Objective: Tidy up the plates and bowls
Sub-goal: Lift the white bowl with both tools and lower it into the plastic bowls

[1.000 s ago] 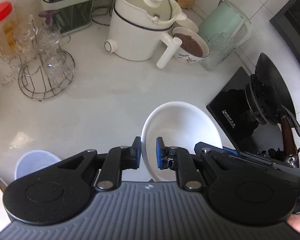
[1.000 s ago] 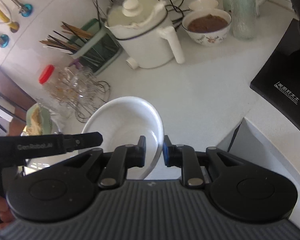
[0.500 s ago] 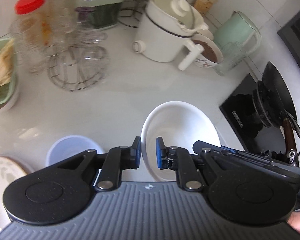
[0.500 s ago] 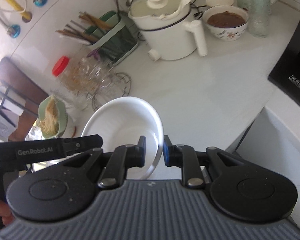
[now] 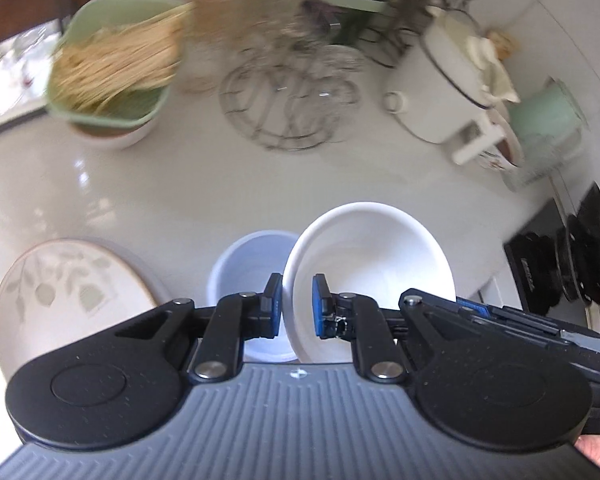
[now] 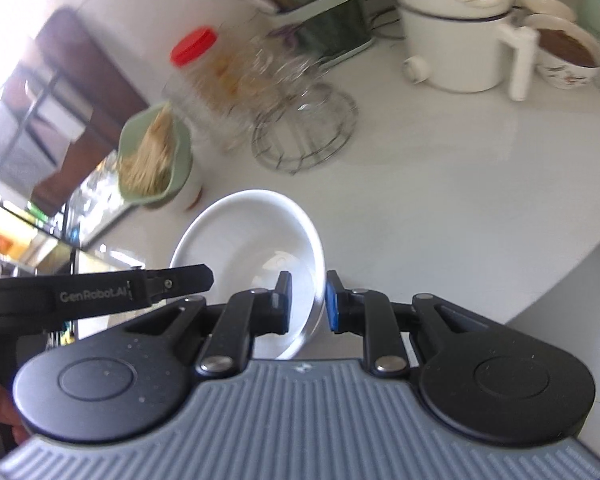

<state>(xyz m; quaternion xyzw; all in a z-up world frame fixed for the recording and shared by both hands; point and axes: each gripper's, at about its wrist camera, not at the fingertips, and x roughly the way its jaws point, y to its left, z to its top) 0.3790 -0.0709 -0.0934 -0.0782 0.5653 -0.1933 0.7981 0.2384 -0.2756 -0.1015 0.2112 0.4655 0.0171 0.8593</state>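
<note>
Over the white countertop (image 5: 228,200) you carried the white bowl (image 5: 372,248), left gripper (image 5: 297,306) and right gripper (image 6: 307,302) each pinching its opposite rims, so next, I judge, you needed to lower it into the pale blue bowl (image 5: 248,256) just left of it.

Left gripper (image 5: 296,306) is pointing steeply down, its blue pads clamping the left rim of the white bowl (image 5: 370,256). Right gripper (image 6: 307,300) is pinching the bowl's opposite rim. A fingertip (image 5: 598,450) is showing behind the left gripper's body.
</note>
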